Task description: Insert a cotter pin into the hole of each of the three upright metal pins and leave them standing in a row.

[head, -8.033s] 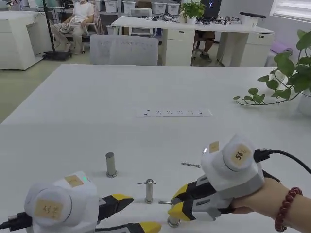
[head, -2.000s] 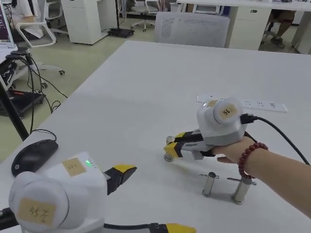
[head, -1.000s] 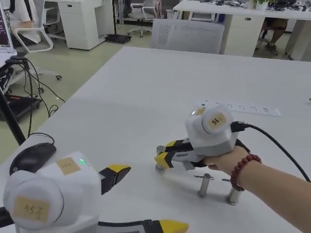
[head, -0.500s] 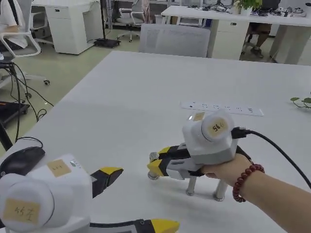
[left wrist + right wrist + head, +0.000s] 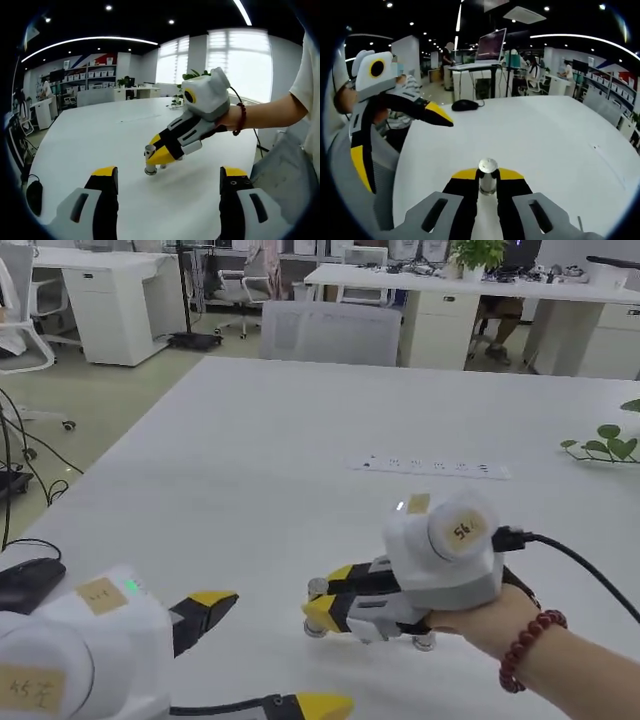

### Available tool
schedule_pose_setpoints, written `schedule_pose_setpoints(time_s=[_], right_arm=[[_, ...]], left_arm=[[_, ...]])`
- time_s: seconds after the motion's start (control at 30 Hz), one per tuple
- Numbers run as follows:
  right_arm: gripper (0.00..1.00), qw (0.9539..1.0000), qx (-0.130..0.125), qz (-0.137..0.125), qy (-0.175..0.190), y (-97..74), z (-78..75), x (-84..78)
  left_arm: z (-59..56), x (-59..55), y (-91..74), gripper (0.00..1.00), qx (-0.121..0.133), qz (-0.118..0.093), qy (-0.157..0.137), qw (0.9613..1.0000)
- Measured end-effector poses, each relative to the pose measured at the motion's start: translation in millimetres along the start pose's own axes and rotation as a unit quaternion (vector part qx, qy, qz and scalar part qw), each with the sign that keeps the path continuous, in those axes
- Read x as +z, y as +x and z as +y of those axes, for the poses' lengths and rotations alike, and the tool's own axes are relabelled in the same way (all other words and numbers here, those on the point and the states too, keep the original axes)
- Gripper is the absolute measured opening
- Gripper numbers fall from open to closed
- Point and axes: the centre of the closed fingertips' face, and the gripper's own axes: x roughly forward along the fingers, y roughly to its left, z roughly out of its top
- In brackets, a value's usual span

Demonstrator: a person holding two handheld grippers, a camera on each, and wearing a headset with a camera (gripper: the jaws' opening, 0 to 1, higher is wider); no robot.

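Jaws of right gripper [image 5: 320, 608] closed on short silver metal pin [image 5: 488, 181], upright at lower centre, left gripper [image 5: 169, 172] jaws apart.

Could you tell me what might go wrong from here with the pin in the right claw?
1. The right claw grips the metal pin near its top, with the base at the table, so sliding it could tilt or topple it.
2. Another pin stands close under the holding hand, which might knock it over.
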Motion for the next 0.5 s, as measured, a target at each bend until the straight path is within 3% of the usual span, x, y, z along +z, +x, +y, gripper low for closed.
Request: schedule_pose_setpoints(time_s=[0.5], right_arm=[[0.13, 0.9994, -0.029, 0.01, 0.017, -36.8, 0.8, -29.5]], left_arm=[[-10.8, 0.7, 1.1, 0.82, -0.01, 0.001, 0.003, 0.9999]])
